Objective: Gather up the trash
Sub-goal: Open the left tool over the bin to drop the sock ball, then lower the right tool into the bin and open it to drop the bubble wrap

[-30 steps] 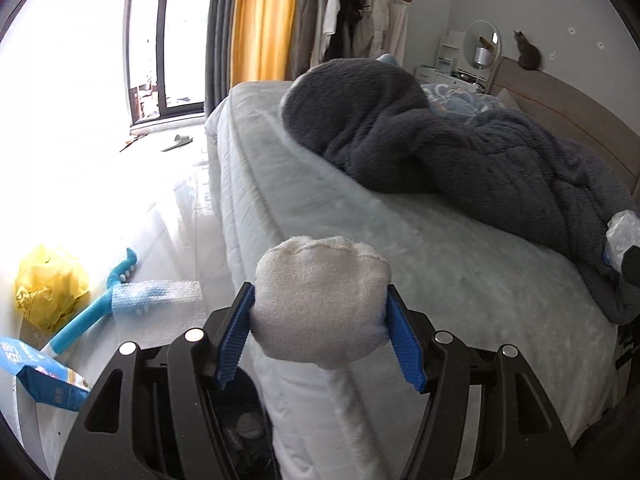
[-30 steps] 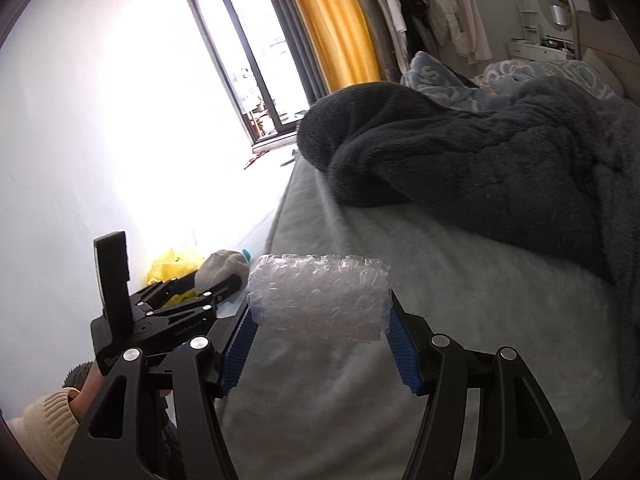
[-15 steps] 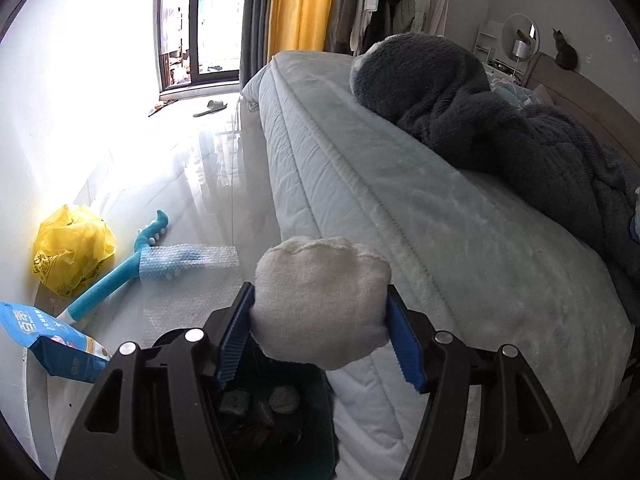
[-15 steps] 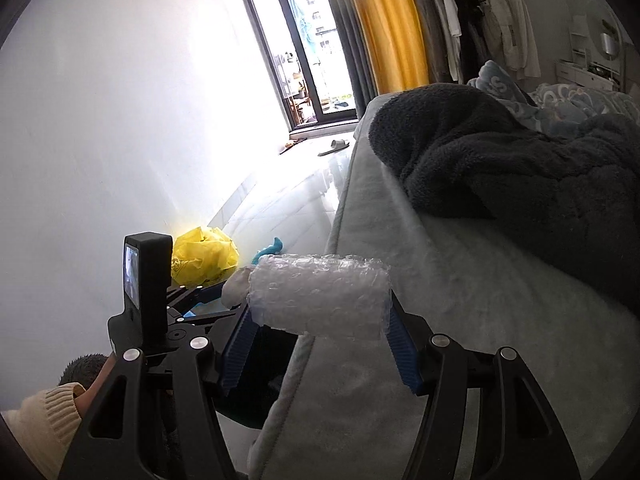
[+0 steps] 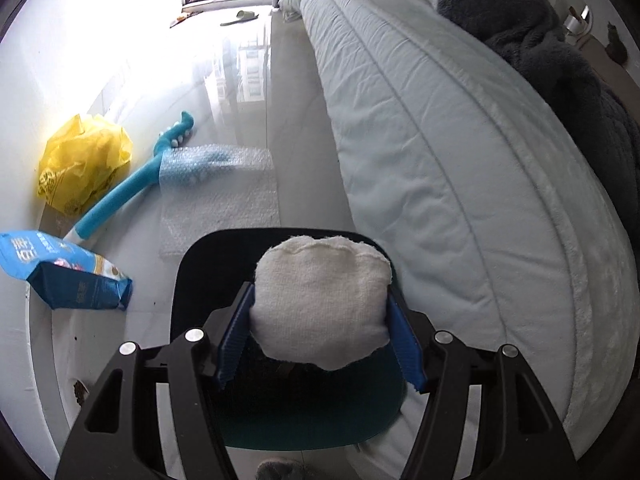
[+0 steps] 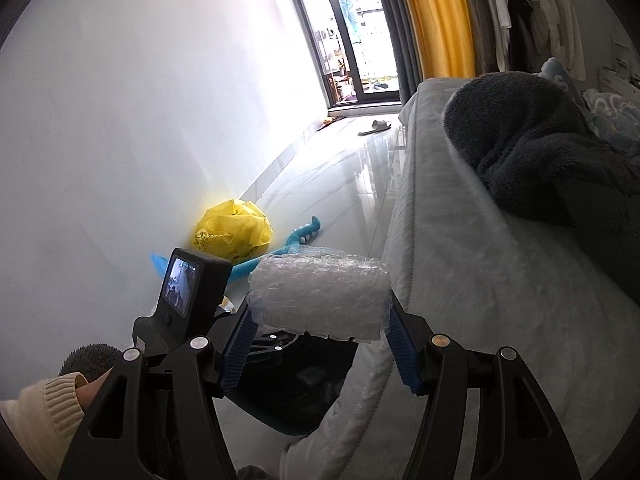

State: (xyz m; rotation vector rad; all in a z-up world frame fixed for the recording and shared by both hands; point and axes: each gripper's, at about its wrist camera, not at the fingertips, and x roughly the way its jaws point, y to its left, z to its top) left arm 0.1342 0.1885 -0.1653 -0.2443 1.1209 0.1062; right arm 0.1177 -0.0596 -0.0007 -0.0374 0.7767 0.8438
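My left gripper is shut on a white cloth wad and holds it right above the open dark bin on the floor beside the bed. My right gripper is shut on a roll of bubble wrap, held over the bed's edge just right of the bin. The left gripper's body and its camera show at the lower left of the right wrist view.
The bed with a dark blanket fills the right. On the floor to the left lie a yellow bag, a blue brush, a bubble wrap sheet and a blue packet. A white wall bounds the left.
Both grippers swung left and down off the bed toward the floor. The left one with the cloth wad came over the bin; the right one with the bubble wrap followed to the bed's edge.
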